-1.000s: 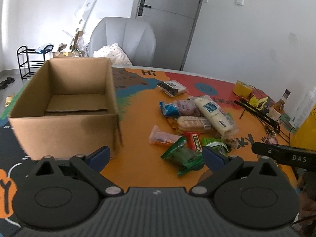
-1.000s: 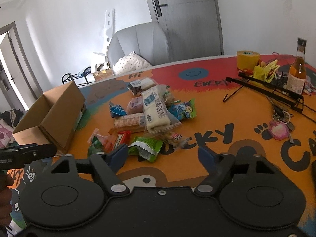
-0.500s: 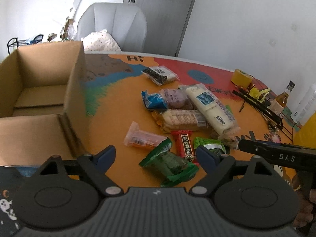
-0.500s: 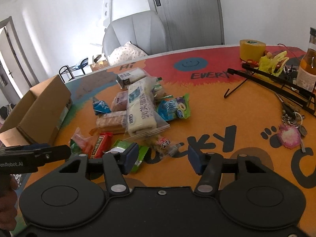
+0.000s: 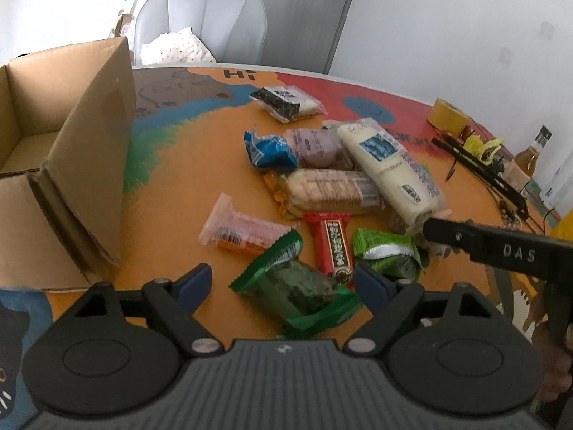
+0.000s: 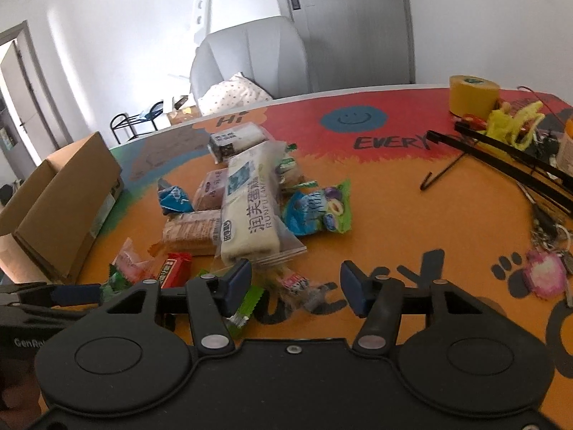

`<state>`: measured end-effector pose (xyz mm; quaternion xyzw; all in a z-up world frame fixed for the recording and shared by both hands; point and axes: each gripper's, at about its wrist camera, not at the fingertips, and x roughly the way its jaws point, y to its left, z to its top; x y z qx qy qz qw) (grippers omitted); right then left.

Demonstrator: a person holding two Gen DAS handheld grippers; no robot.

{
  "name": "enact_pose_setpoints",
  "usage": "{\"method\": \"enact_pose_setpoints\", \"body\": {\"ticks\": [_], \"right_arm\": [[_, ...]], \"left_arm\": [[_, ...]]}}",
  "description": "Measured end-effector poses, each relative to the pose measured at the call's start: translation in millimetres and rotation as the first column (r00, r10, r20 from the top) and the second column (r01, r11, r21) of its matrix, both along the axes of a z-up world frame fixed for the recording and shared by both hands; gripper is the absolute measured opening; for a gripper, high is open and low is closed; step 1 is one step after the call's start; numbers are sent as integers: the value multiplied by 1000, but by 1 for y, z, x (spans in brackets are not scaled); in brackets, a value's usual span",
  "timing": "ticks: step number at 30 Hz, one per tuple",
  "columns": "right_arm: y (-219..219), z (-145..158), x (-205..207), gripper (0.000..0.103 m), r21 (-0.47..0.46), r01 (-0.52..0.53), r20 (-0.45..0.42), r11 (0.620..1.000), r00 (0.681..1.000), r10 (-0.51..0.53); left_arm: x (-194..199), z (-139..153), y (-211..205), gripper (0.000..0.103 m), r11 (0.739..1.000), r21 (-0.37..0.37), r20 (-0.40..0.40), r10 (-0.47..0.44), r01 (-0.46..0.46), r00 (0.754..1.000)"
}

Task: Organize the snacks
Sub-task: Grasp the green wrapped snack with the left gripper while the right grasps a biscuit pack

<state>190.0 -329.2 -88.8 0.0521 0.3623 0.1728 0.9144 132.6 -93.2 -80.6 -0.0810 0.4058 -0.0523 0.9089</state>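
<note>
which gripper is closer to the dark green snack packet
Left. The left gripper has its open jaws on either side of the dark green snack packet. The right gripper is off to its right, open over a small clear-wrapped snack.

A home room: grey armchair (image 6: 250,61), shoe rack (image 6: 138,125), cartoon-print table (image 6: 394,193), grey door (image 6: 343,21).

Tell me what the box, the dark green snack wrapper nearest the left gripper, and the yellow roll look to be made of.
Box: matte brown corrugated cardboard; layered cut edges show at the corner.
Dark green snack wrapper: likely thin glossy plastic film; crinkled, crimped ends, contents partly visible.
Yellow roll: probably adhesive tape, wound in a thick ring; finish unclear.
</note>
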Motion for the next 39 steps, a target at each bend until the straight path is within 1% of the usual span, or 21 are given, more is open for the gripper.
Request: {"method": "enact_pose_setpoints", "body": {"ticks": [1, 4, 6, 7, 8, 9, 12, 16, 21, 24, 29, 32, 34, 36, 37, 39], "right_arm": [[1, -1, 0, 56, -1, -3, -3, 1000, 1000, 3], [5, -5, -2, 46, -11, -16, -24, 1000, 1000, 15], [6, -7, -5, 35, -15, -24, -34, 1000, 999, 23], [7, -7, -7, 32, -16, -27, -37, 999, 999, 27], [7, -7, -9, 30, -16, -30, -36, 999, 999, 30], [8, -7, -12, 29, -15, -34, -38, 999, 999, 33], [11, -5, -18, 28, -21, -43, -45, 999, 998, 42], [13, -1, -28, 28, -42, -47, -52, 998, 998, 45], [10, 2, -38, 29, -52, -44, -75, 998, 996, 40], [10, 6, -41, 34, -57, -36, -46, 998, 998, 34], [13, 5, -34, 36, -58, -27, -51, 998, 998, 24], [21, 1, -31, 36, -72, -45, -58, 996, 998, 41], [28, -1, -30, 35, -91, -63, -63, 994, 996, 58], [33, -2, -31, 35, -118, -69, -53, 991, 997, 63], [34, -2, -32, 33, -127, -68, -51, 990, 997, 62], [33, -1, -33, 17, -115, -69, -54, 991, 997, 63]], "left_arm": [[-1, 0, -1, 85, 1000, 4, -2, -1, 1, 1000], [-5, -1, -3, 83, 1000, 15, 1, 1, -1, 1000], [-8, 0, -2, 78, 1000, 15, 2, 7, -7, 1000], [-9, 0, 0, 76, 1000, 14, 2, 12, -13, 1000], [-10, 1, 1, 72, 1000, 12, 2, 18, -18, 1000], [-11, 1, 3, 69, 1000, 5, 2, 23, -23, 1000], [-12, 2, 8, 64, 999, -14, 3, 28, -28, 1000], [-10, 4, 11, 64, 998, -49, -9, 24, -24, 1000], [-10, 5, 7, 64, 999, -51, -3, -1, 1, 1000], [-8, 3, 3, 64, 999, -50, 0, -5, 5, 1000], [-3, 1, 2, 64, 999, -40, 8, -11, 11, 1000], [-1, 0, 2, 63, 999, -33, 13, -12, 12, 1000], [-2, 0, 3, 55, 1000, -24, 17, -7, 7, 1000], [-2, -1, 5, 42, 1000, -12, 20, -3, 3, 1000], [-2, -1, 6, 39, 1000, -10, 19, -3, 3, 1000], [-3, 0, 10, 35, 1000, -17, 17, -3, 3, 1000]]}}
